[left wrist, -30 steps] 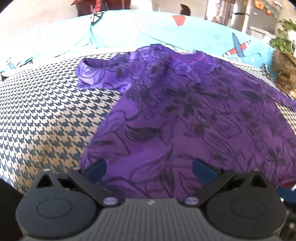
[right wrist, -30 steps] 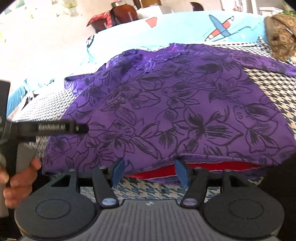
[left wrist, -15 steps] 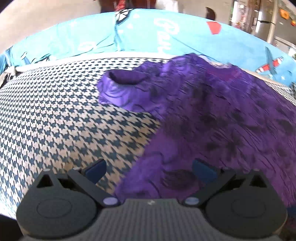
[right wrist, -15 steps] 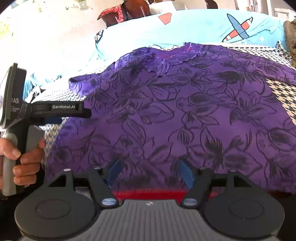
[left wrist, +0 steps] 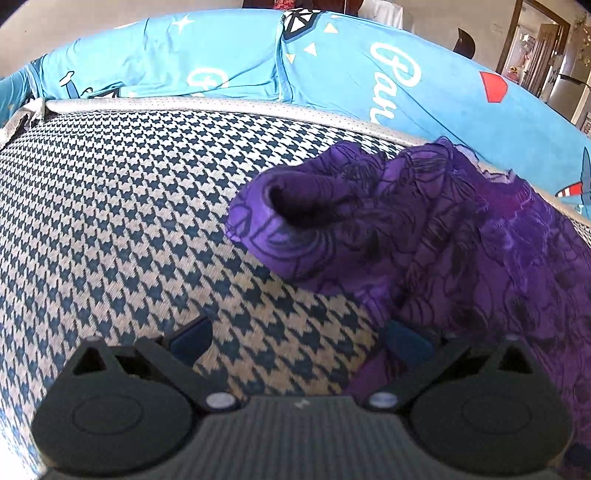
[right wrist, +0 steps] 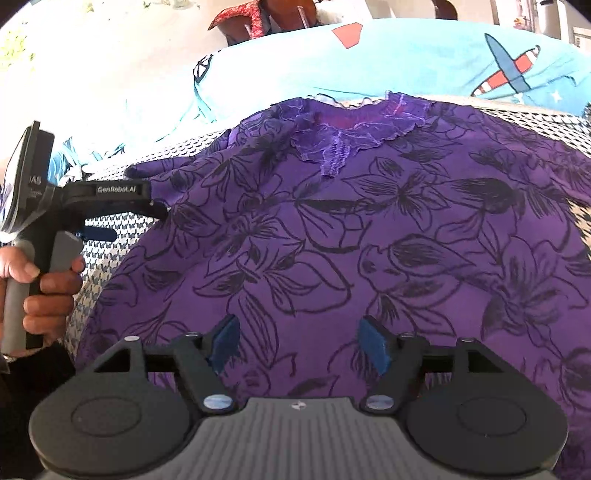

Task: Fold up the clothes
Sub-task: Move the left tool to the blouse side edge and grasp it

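Note:
A purple blouse (right wrist: 332, 240) with black flower outlines lies spread on a houndstooth cover (left wrist: 129, 221), its lace neckline (right wrist: 343, 144) at the far side. One sleeve (left wrist: 295, 218) sticks out to the left with its cuff gaping. My left gripper (left wrist: 297, 334) is open over the houndstooth just in front of that sleeve, its right finger at the blouse's edge. In the right wrist view a hand (right wrist: 48, 291) holds it at the left. My right gripper (right wrist: 299, 334) hovers open above the blouse's lower front, nothing pinched between its blue pads (right wrist: 225, 336).
Light blue bedding (left wrist: 332, 74) printed with planes and lettering lines the far side of the cover. A chair (right wrist: 266, 18) draped in red cloth stands behind it. Houndstooth stretches bare to the left of the blouse.
My left gripper slid left off the blouse body onto the houndstooth by the sleeve. My right gripper moved forward over the hem, so the red lining is out of sight, and its jaws widened.

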Available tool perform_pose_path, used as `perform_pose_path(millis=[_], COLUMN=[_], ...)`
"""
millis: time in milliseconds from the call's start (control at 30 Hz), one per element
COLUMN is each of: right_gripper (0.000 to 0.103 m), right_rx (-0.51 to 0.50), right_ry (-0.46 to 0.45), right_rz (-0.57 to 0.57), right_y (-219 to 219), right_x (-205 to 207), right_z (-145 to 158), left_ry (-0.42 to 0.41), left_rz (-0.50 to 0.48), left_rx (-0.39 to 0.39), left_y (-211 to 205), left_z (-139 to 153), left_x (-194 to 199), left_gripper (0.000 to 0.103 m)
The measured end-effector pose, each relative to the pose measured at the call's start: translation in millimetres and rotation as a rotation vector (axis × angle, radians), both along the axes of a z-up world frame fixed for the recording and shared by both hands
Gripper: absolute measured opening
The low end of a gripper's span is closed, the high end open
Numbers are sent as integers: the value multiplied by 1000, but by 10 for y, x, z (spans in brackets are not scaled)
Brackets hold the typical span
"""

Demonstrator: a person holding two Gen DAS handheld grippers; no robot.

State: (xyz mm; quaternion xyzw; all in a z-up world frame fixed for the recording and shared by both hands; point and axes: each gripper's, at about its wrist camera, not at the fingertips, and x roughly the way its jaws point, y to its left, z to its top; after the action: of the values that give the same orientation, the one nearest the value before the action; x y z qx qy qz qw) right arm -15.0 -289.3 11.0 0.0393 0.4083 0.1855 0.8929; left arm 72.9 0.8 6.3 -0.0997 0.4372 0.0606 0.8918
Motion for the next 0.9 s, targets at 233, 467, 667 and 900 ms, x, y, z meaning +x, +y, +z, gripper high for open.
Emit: perform_pose_path(millis=[233, 467, 667, 900], right_gripper=[76, 76, 76, 80], right_rx=[0, -1, 21, 1], right_ry=[-8, 12, 31, 21], right_rz=[50, 70, 67, 100], right_y=[70, 127, 153, 224], right_x=[206, 501, 720, 869], right_z=[-10, -34, -68, -97], left_ry=[35, 51, 63, 48], left_rz=[37, 61, 64, 55], left_rx=[-108, -168, -233, -170], left_y=[167, 300, 340, 234], left_z=[-54, -124, -203, -214], left_x=[230, 482, 707, 899], left_gripper=[103, 103, 103, 100])
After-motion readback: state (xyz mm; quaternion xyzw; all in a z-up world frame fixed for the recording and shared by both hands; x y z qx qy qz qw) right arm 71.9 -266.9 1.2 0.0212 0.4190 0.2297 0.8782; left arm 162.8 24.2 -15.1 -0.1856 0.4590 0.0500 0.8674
